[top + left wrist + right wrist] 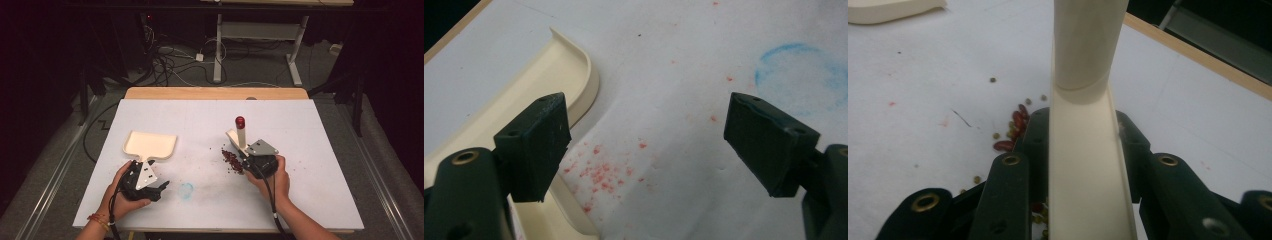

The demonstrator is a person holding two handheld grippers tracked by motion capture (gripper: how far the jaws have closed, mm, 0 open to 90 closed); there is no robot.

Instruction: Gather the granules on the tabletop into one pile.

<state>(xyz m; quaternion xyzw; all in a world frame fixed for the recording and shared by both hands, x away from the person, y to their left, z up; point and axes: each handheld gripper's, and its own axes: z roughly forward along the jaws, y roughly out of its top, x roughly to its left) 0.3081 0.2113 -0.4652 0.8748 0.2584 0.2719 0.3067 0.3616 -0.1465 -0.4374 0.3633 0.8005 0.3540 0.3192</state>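
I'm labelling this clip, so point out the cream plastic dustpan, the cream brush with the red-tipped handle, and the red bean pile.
cream plastic dustpan (150, 144), high view, its flat tray
cream brush (241, 134), high view, its handle shaft
red bean pile (231, 160), high view, its middle

A faint blue ring-shaped smudge (186, 190) marks the white table sheet (300, 130) near its front edge. Beyond the sheet runs the light wooden table edge (215, 93). On the grey floor behind lie tangled black and white cables (170, 60), beside a white metal table frame (260, 35).
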